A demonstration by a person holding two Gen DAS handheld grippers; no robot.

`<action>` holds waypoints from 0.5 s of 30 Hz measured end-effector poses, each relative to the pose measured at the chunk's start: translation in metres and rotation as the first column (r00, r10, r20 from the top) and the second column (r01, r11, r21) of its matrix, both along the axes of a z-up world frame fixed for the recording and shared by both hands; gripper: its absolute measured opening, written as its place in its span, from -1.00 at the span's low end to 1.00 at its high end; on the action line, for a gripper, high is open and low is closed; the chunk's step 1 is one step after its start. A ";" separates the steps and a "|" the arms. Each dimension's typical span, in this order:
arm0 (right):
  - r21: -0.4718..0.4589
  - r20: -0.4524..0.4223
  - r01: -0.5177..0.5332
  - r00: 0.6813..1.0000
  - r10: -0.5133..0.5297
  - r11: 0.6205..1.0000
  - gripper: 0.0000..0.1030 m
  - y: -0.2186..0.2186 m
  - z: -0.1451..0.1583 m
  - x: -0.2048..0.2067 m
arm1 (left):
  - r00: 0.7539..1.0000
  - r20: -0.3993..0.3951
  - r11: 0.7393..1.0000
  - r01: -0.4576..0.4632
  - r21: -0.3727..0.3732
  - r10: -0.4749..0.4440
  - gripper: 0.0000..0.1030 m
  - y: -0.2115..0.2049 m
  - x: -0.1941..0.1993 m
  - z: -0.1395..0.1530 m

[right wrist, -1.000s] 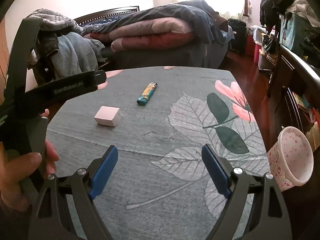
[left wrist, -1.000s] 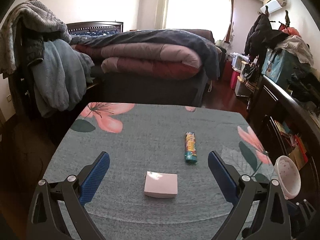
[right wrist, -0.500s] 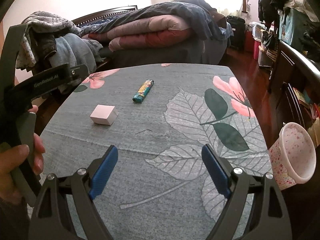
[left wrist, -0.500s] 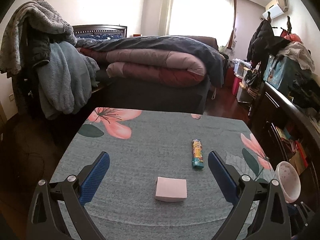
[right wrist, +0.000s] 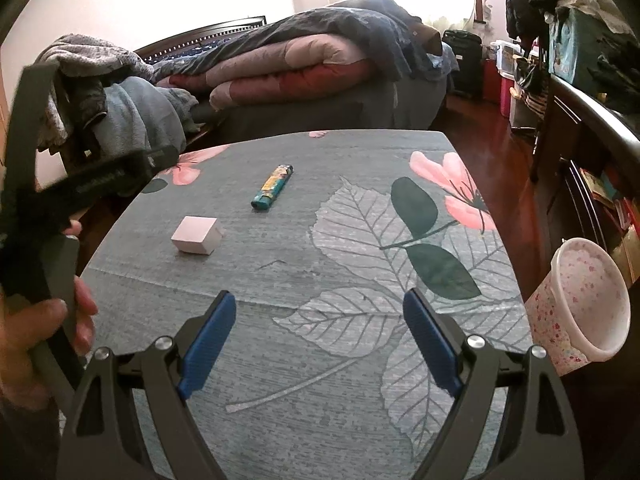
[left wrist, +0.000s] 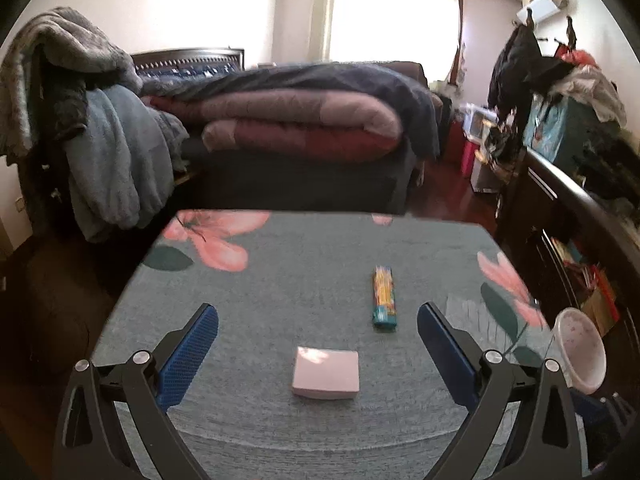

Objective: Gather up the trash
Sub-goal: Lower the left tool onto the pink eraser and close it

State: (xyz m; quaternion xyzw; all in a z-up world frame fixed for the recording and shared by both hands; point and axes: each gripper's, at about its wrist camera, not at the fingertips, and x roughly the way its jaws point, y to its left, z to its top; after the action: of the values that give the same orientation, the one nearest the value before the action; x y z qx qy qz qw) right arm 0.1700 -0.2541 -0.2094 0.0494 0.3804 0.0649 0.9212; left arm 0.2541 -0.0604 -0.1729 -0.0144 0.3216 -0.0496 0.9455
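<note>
Little has changed: both claws, left (left wrist: 318, 354) and right (right wrist: 319, 338), stay wide and empty above the tabletop (right wrist: 360, 272); box (left wrist: 326, 373) and probably a lighter (left wrist: 384, 298) await.

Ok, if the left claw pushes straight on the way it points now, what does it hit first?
Most likely the pink box, which lies nearly centred between the open left claw's jaws on the table. The lighter sits farther off, to the right.
</note>
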 end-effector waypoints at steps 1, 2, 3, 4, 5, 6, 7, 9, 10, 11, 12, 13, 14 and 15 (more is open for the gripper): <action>0.002 -0.003 0.000 1.000 0.000 1.000 0.68 -0.001 -0.001 0.001 | 1.000 -0.027 1.000 0.012 0.013 -0.011 0.93 -0.004 0.005 -0.008; 0.005 -0.006 0.000 1.000 0.000 1.000 0.68 -0.001 -0.003 0.001 | 0.999 -0.038 1.000 0.017 0.022 -0.016 0.93 -0.007 0.007 -0.013; 0.005 -0.010 -0.001 1.000 0.001 1.000 0.68 -0.001 -0.004 0.002 | 0.999 -0.047 0.999 0.023 0.031 -0.021 0.93 -0.010 0.010 -0.019; 0.005 -0.012 -0.002 1.000 0.002 1.000 0.68 -0.001 -0.005 0.002 | 0.998 -0.056 0.999 0.026 0.042 -0.024 0.93 -0.013 0.013 -0.025; 0.006 -0.013 -0.003 1.000 0.003 1.000 0.68 -0.001 -0.006 0.002 | 0.998 -0.066 0.998 0.026 0.049 -0.023 0.93 -0.014 0.017 -0.030; 0.006 -0.014 -0.003 1.000 0.003 1.000 0.68 -0.002 -0.006 0.002 | 0.997 -0.076 0.999 0.025 0.048 -0.021 0.93 -0.014 0.020 -0.034; 0.007 -0.015 -0.003 1.000 0.003 1.000 0.68 -0.003 -0.007 0.002 | 0.996 -0.087 0.999 0.022 0.047 -0.018 0.92 -0.014 0.022 -0.038; 0.013 -0.017 -0.003 1.000 0.003 1.000 0.68 -0.004 -0.008 0.002 | 0.992 -0.123 0.999 0.016 0.050 -0.010 0.87 -0.013 0.027 -0.047; 0.014 -0.018 -0.003 1.000 0.003 1.000 0.68 -0.004 -0.008 0.003 | 0.990 -0.139 0.998 0.012 0.055 -0.005 0.77 -0.012 0.028 -0.051; 0.014 -0.020 -0.003 1.000 0.003 1.000 0.68 -0.004 -0.009 0.004 | 0.988 -0.152 0.998 0.009 0.062 0.001 0.74 -0.011 0.030 -0.054; 0.014 -0.023 -0.003 1.000 0.003 1.000 0.68 -0.004 -0.010 0.004 | 0.987 -0.161 0.998 0.006 0.066 0.005 0.74 -0.011 0.031 -0.056; 0.015 -0.025 -0.004 1.000 0.005 1.000 0.68 -0.004 -0.010 0.004 | 0.986 -0.166 0.998 0.004 0.068 0.007 0.71 -0.010 0.031 -0.058; 0.014 -0.027 -0.007 1.000 0.007 1.000 0.68 -0.003 -0.011 0.005 | 0.985 -0.175 0.998 0.005 0.063 0.006 0.66 -0.009 0.032 -0.060; 0.012 -0.030 -0.008 1.000 0.009 1.000 0.68 -0.002 -0.011 0.006 | 0.983 -0.182 0.999 0.007 0.051 0.002 0.62 -0.007 0.033 -0.060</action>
State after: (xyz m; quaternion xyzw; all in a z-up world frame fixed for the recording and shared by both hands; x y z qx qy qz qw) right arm 0.1762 -0.2557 -0.2204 0.0541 0.3939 0.0702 0.9149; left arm 0.2870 -0.0672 -0.2334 0.0056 0.4076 -0.0410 0.9122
